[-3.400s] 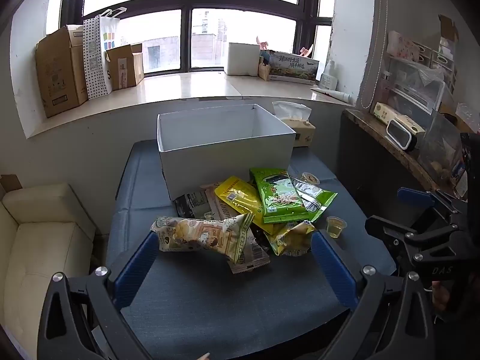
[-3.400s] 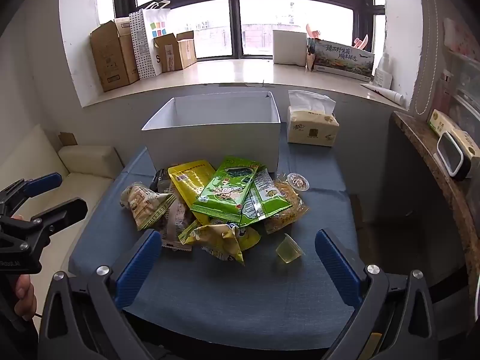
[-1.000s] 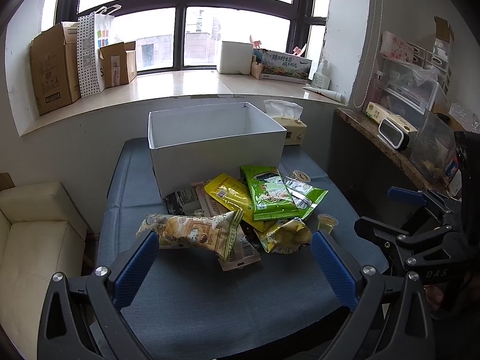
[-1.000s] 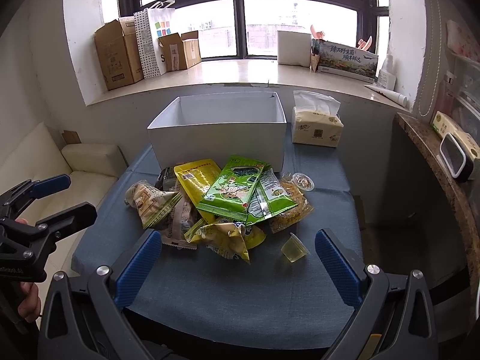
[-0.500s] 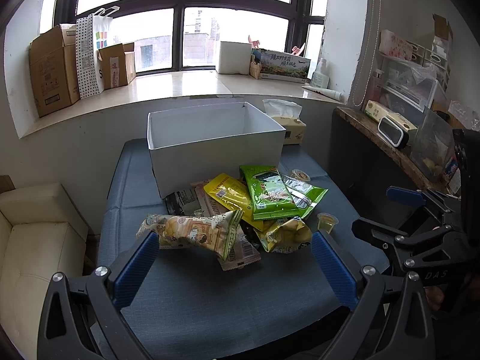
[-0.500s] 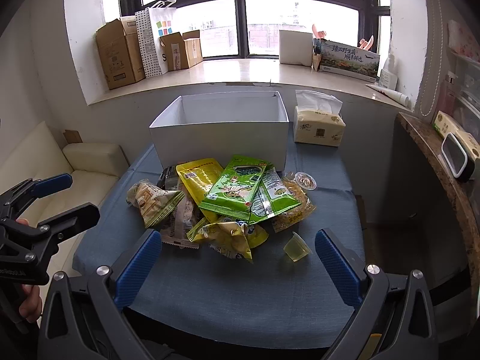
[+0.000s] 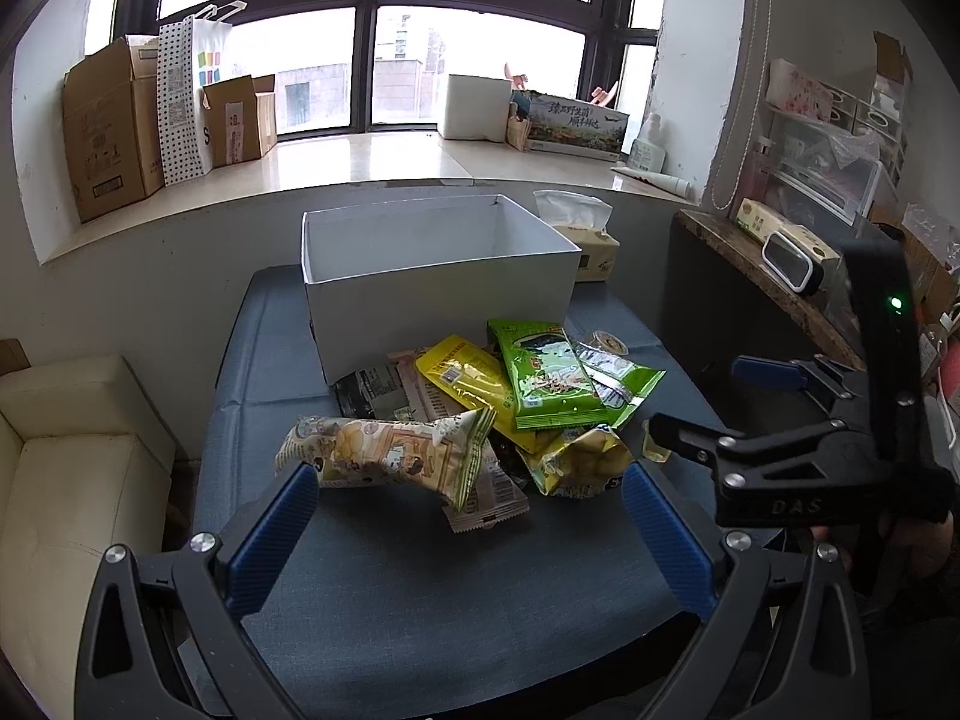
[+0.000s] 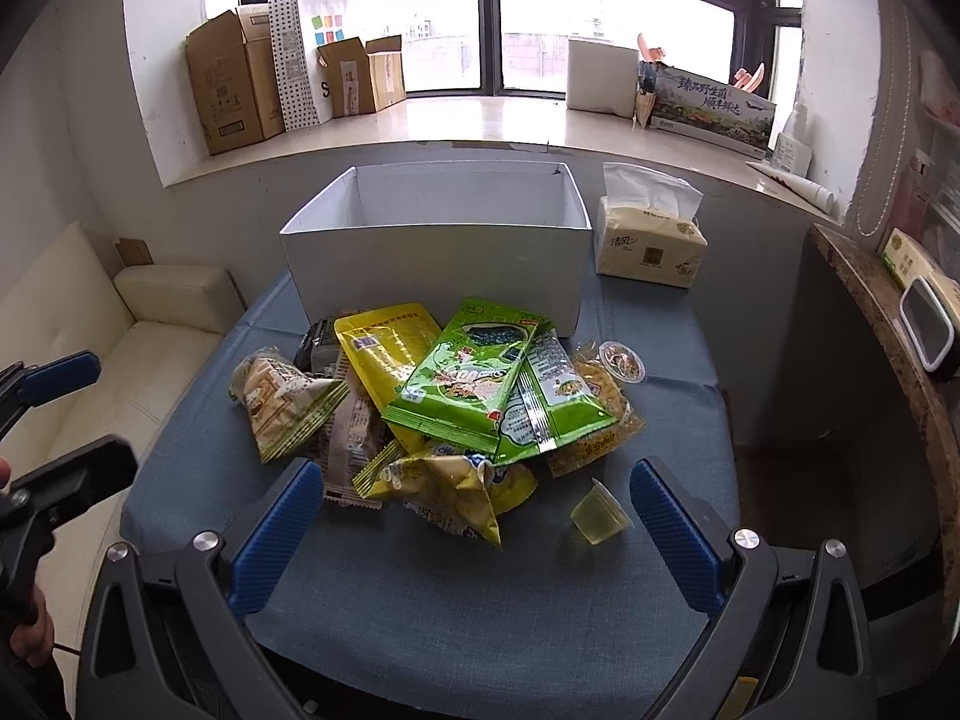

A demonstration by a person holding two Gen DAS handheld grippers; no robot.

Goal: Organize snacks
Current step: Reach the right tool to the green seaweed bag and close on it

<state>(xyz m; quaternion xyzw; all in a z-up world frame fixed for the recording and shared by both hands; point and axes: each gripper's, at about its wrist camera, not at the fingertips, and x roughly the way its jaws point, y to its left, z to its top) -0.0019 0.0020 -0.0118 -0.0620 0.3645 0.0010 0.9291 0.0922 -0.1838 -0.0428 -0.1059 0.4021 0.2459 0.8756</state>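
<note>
A heap of snack bags lies on the blue table [image 7: 420, 600] in front of an open white box [image 7: 432, 276]; the box also shows in the right wrist view [image 8: 438, 258]. On top lie a green bag [image 8: 468, 378], a yellow bag [image 8: 384, 348], a beige puffed bag [image 7: 390, 456] and a crumpled yellow bag [image 8: 456, 486]. A small jelly cup [image 8: 600, 516] stands to the right. My left gripper [image 7: 468, 510] is open and empty, just short of the heap. My right gripper [image 8: 474, 504] is open and empty, also near the heap's front.
A tissue box [image 8: 651, 246] stands right of the white box. A second small cup [image 8: 621, 360] lies by the heap. A cream sofa [image 7: 72, 456] is left of the table. A wooden shelf [image 7: 774, 282] runs along the right. Cardboard boxes [image 8: 240, 84] stand on the windowsill.
Both grippers have moved slightly forward toward the heap. The snacks have not moved.
</note>
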